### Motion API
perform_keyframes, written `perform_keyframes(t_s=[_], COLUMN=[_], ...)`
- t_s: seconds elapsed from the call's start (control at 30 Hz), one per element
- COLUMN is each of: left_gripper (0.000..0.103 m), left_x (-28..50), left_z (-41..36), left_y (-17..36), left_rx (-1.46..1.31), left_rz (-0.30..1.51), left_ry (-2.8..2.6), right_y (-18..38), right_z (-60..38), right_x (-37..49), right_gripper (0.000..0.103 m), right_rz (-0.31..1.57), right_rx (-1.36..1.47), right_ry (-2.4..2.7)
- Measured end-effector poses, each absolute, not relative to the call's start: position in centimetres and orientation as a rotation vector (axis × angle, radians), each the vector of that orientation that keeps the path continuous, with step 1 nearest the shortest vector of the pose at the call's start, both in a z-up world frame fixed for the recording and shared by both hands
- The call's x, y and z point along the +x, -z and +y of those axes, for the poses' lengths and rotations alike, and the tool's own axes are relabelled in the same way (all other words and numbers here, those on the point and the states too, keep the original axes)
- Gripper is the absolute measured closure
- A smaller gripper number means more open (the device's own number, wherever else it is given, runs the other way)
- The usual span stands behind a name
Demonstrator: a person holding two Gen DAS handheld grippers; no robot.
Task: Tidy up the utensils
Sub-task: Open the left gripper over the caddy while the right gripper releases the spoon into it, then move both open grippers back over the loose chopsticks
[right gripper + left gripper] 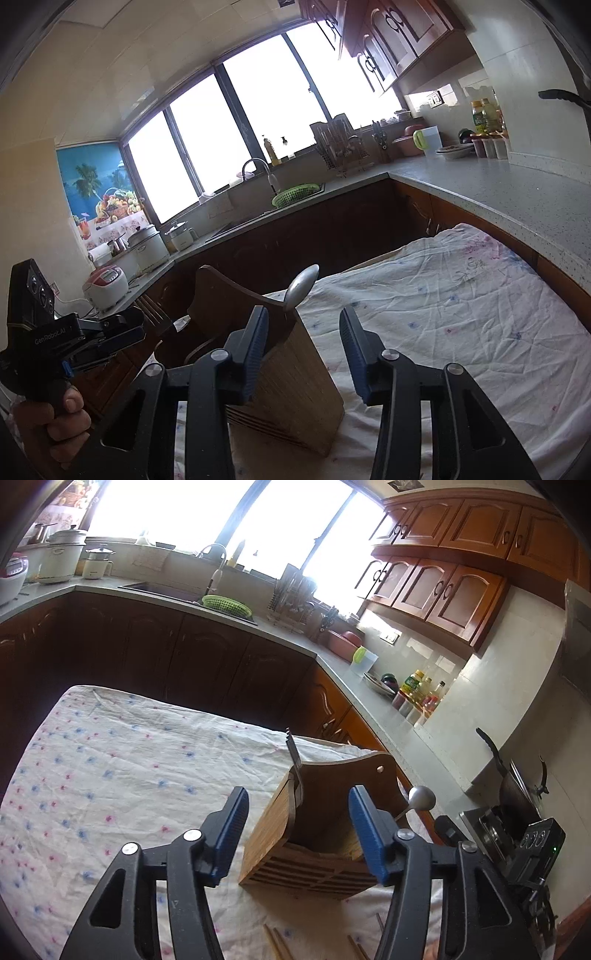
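While both of my grippers hang over the cloth-covered table point(110, 746), neither one has anything in its grasp. My left gripper point(297, 830) stands with its blue pads spread apart, and the wooden utensil holder point(317, 834) sits on the cloth just beyond and between them, with no pad pressing on it. My right gripper point(304, 354) is spread too; its left pad overlaps the holder's slatted wall in that view, and I cannot tell whether it touches the wood. Nothing lies between its pads but rumpled cloth.

The holder stands upright on the floral cloth, its taller curved back board rising above the open pocket. A fork point(295, 760) stands in the pocket, handle down, its long axis steep and leaning a little away from me, tines pointing up past the rim. A spoon point(419, 799) stands on the holder's other side, stem down, its rounded bowl uppermost and tilted outward over the edge; in the right wrist view the bowl pokes up above the holder's top corner.

Several wooden chopsticks point(275, 943) lie flat on the cloth near me, in front of the holder, only their ends showing at the bottom of the left wrist view, their long axes running roughly toward the holder.

In the right wrist view a hand point(61, 421) grips the left tool's handle.
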State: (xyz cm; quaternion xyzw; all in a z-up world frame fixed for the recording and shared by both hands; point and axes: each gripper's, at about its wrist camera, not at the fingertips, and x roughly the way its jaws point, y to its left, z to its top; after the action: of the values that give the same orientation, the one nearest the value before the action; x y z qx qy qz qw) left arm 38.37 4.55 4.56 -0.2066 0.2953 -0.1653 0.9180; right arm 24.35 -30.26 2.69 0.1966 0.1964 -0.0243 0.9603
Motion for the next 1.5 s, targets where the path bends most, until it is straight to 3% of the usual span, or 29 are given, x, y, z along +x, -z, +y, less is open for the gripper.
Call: perform_keyframes(t_s=[0.03,0.13,0.23,0.67,1.5], left_gripper=[0.027,0.023,0.021,0.019,0.021], left_x=[37.6,34.6,31.1,19.4,17.8], left_z=[4.8,5.4,5.6,5.6,3.0], left_y=[-4.5,-4.2,-3.6,-1.6,-0.4], left_rx=[-0.428,-0.436,-0.438,-0.448,-0.358], left_rz=[0.609,0.599,0.608,0.687,0.807], left_ry=[0.323,0.291,0.27,0.222,0.212], right_y=[-2.8,-3.2,-3.3,-1.9,1.7], right_z=[-30.4,-31.0,-31.0,-28.4,-27.8], right_x=[23.9,21.9,19.5,9.3,4.9], right_gripper=[0.047,0.018,0.011,0.01,0.01], right_rz=[0.405,0.413,0.415,0.485,0.638], right_rx=[0.412,0.465,0.486,0.403,0.395], right_ry=[0.052,0.044,0.035,0.038,0.075])
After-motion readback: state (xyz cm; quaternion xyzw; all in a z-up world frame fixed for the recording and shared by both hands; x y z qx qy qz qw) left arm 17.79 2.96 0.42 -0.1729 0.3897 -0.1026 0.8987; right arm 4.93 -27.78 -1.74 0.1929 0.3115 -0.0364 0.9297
